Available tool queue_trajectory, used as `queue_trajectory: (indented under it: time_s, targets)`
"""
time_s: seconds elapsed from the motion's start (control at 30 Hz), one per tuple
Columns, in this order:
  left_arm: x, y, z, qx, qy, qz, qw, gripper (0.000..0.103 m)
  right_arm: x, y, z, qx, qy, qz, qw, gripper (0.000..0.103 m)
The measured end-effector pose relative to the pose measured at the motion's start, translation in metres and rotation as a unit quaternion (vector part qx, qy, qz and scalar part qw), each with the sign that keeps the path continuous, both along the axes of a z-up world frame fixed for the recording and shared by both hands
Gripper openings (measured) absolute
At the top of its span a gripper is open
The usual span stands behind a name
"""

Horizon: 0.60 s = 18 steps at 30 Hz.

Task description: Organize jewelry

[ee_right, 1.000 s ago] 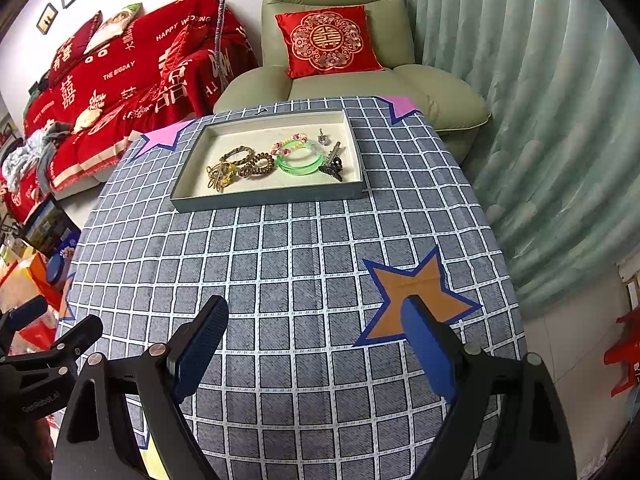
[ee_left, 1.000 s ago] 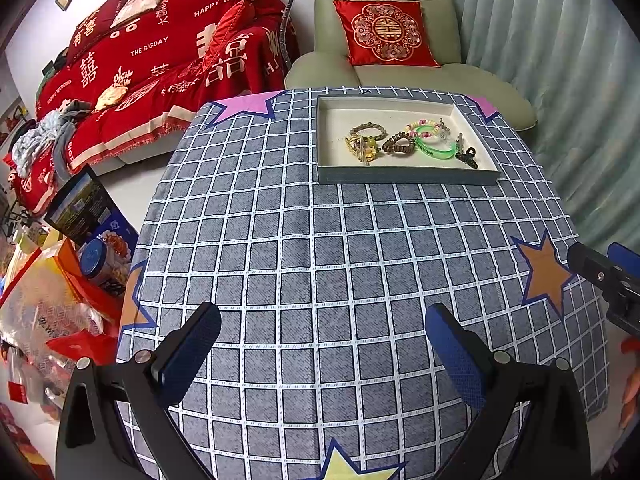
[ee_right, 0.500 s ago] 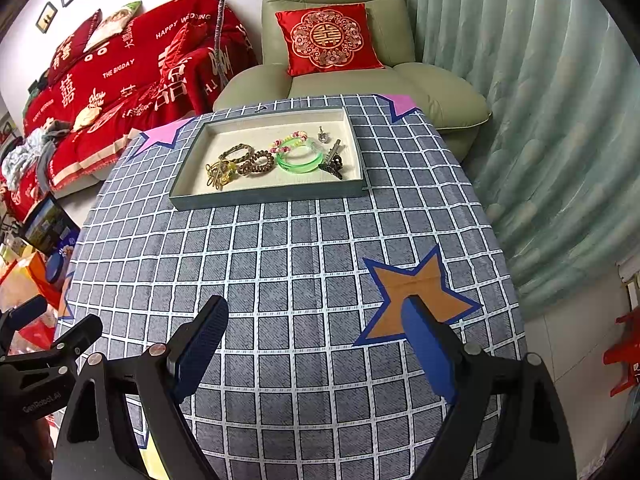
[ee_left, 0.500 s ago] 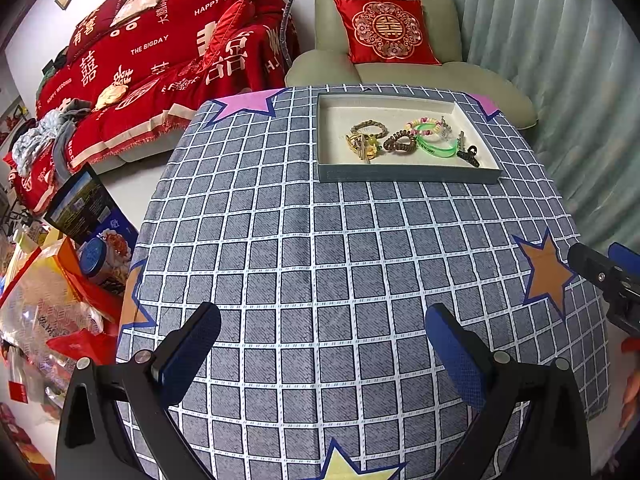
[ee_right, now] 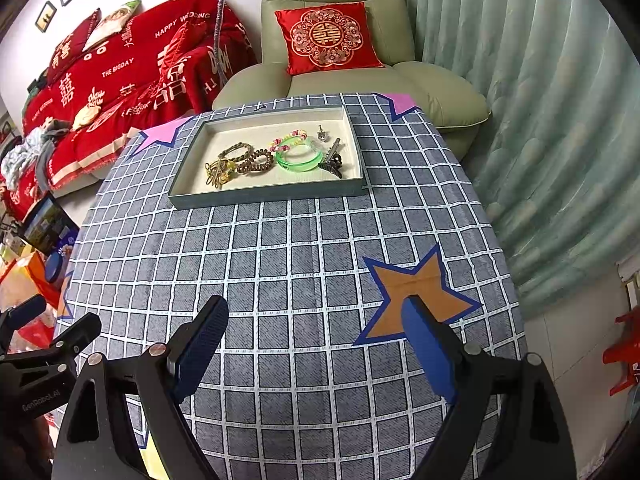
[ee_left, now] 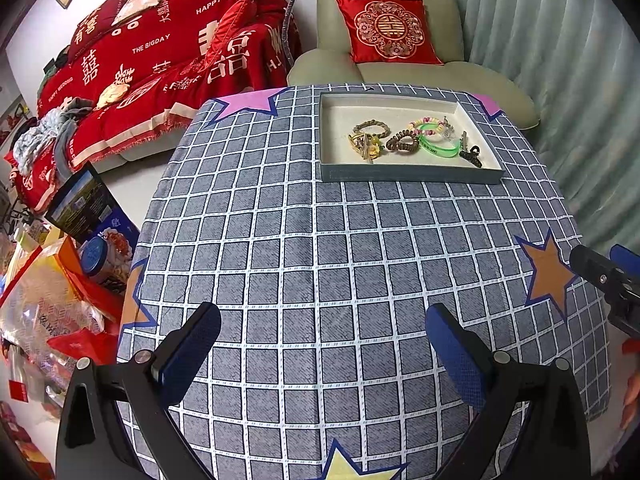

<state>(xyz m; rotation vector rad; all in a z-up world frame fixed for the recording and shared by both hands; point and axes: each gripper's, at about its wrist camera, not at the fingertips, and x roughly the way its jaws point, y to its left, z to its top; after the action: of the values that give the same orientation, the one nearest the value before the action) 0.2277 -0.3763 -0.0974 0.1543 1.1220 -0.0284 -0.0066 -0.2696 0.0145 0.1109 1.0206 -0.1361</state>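
Both grippers hover over the near half of the table, pointing down at the checked cloth. Left gripper: jaws spread wide, nothing between them. Right gripper: same — spread wide, empty, one finger over the orange star.

Jewelry sits in the tray at the far end of the table, well apart from both grippers: green bangle, beaded bracelet touching it, brown coil bracelet, braided bracelet, gold chain piece, black hair claw, small silver charm. All clustered mid-tray — left part bare.
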Motion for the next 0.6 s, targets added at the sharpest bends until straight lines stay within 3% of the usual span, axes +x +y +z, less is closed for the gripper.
queue_trajectory:
  time_s: [0.6]
  targets:
    - [0.0010,0.0005,-0.0011,-0.001,0.004,0.001,1.0000,0.103,-0.0001,0.0002,-0.0006,0.000,0.001,0.000,1.000,0.090]
